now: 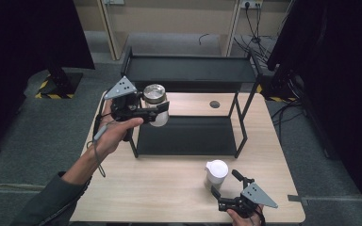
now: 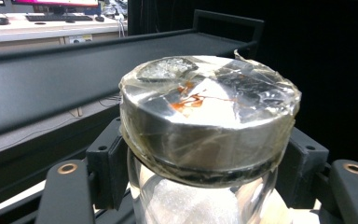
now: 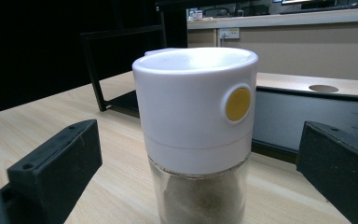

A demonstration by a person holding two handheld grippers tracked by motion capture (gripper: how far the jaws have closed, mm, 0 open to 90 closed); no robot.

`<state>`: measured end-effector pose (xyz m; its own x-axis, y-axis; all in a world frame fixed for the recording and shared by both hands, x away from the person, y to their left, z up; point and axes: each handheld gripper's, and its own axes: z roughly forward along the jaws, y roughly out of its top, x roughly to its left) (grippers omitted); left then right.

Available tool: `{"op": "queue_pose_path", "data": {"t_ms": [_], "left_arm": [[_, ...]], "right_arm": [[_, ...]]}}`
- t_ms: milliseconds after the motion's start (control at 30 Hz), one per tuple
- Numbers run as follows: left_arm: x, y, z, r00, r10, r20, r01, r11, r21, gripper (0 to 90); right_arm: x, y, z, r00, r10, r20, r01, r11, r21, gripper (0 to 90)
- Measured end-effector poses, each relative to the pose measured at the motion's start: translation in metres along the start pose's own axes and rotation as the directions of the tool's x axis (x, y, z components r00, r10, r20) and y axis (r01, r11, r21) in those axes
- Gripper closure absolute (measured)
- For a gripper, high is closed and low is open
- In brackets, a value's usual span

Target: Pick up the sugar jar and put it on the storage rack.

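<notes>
High view: left tongs pinch glass jar under its taped metal lid, aloft by black rack, far left. Right tongs spread around white-capped shaker, near right on counter. Risk: smooth glass slipping; jar clipping upper shelf.

Even overhead light falls on the pale table, dark surroundings, soft focus, glare on the jar lid.

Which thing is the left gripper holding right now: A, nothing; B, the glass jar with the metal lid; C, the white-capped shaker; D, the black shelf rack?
B: the left gripper is clamped on the glass jar with the metal lid, raised beside the black shelf rack.
</notes>
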<state>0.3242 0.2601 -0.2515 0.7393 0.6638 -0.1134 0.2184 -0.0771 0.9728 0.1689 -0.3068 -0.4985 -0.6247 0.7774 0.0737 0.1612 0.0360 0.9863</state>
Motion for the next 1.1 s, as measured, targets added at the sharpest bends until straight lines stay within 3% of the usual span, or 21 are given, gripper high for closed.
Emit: {"op": "queue_pose_path", "data": {"t_ms": [500,800,900,933,1100], "left_arm": [[0.006,0.053,0.000,0.9993,-0.009,-0.036,0.010,0.9998,0.016,31.2],[0.008,0.073,0.008,0.9962,-0.009,-0.086,0.010,0.9999,0.011,31.1],[0.010,0.079,0.015,0.9950,0.015,-0.099,-0.014,0.9998,0.013,31.1],[0.008,0.082,0.016,0.9932,-0.002,-0.116,0.005,0.9998,0.020,31.1],[0.009,0.091,0.026,0.9877,-0.010,-0.156,0.013,0.9997,0.018,31.1]], "right_arm": [[0.000,0.000,0.000,1.0000,-0.001,0.000,0.001,1.000,0.000,0.4],[-0.001,0.000,0.000,1.0000,0.003,-0.002,-0.003,1.000,-0.001,0.4],[-0.001,0.000,0.000,1.0000,0.004,-0.002,-0.004,1.000,-0.001,0.4],[-0.001,0.000,0.000,1.0000,0.005,-0.002,-0.005,1.000,-0.001,0.4],[-0.002,-0.001,0.000,1.0000,0.005,-0.001,-0.005,1.000,-0.003,0.4]]}}
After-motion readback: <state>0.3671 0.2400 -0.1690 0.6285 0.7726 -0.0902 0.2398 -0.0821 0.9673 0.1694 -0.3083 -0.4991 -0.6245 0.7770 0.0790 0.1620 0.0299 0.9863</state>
